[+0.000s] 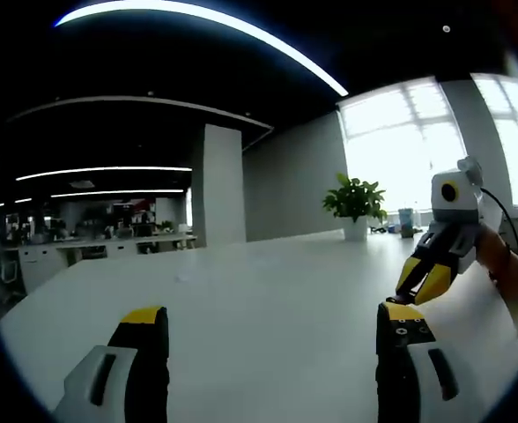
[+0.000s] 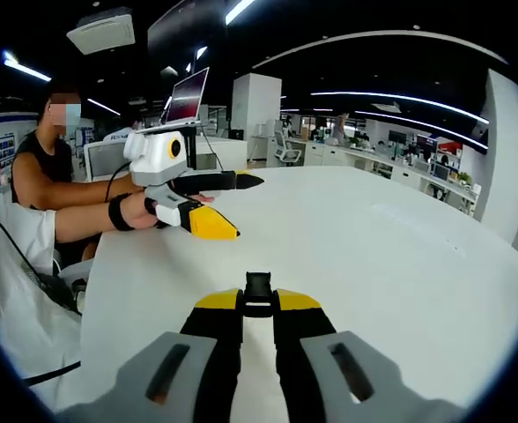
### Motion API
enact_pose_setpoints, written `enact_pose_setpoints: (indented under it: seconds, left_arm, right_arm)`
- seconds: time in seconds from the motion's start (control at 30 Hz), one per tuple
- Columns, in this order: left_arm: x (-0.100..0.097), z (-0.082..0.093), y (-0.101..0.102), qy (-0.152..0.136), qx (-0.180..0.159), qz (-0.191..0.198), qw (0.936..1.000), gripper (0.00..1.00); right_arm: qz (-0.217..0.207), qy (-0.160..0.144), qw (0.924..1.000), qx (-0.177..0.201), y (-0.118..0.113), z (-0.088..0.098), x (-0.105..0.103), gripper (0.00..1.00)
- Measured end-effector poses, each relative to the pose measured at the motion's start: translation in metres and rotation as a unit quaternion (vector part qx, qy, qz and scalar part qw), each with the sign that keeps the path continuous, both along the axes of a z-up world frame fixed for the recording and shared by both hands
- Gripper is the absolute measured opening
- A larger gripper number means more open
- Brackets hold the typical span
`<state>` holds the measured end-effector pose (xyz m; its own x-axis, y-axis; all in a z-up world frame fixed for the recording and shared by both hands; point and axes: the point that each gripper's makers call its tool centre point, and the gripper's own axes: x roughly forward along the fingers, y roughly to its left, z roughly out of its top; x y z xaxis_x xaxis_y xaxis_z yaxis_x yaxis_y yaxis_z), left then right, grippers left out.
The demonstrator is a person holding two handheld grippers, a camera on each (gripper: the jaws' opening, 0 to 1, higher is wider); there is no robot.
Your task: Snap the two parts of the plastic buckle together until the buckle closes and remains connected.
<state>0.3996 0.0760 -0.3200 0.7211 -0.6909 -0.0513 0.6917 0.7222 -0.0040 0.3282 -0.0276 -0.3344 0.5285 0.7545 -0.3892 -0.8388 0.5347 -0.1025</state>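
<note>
White table [image 1: 268, 291] mostly bare; my right gripper [image 2: 259, 304], bottom center, is clamped on a black buckle part [image 2: 258, 293], held up for mating, left gripper [image 1: 272, 326] jaws apart, empty.

A wide white bench [image 1: 268, 300] fills the lower half of the left gripper view, with a potted plant [image 1: 354, 204] at its far edge, right of centre, before bright windows [image 1: 400, 141] at upper right. A white pillar [image 1: 218, 185] stands centre-left under a dark ceiling with curved light strips [image 1: 215, 26]. Office desks [image 2: 391, 167] line the upper right of the right gripper view.
</note>
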Motion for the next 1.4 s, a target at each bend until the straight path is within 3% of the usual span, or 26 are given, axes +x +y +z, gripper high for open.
enact_pose_setpoints:
  seconds: [0.3, 0.73, 1.4]
  left_arm:
    - [0.001, -0.004, -0.001, 0.004, 0.008, -0.004, 1.0, 0.99]
    - [-0.003, -0.004, -0.005, 0.005, 0.01, -0.005, 0.9999, 0.99]
    - [-0.001, -0.007, -0.003, 0.009, 0.016, -0.004, 0.9998, 0.99]
  right_arm:
    - [-0.023, -0.015, 0.9996, 0.009, 0.001, 0.013, 0.024, 0.11]
    - [-0.04, -0.013, 0.9991, 0.01, 0.0, 0.025, 0.062, 0.11]
    - [-0.093, -0.013, 0.9955, 0.005, -0.007, 0.033, 0.118, 0.11]
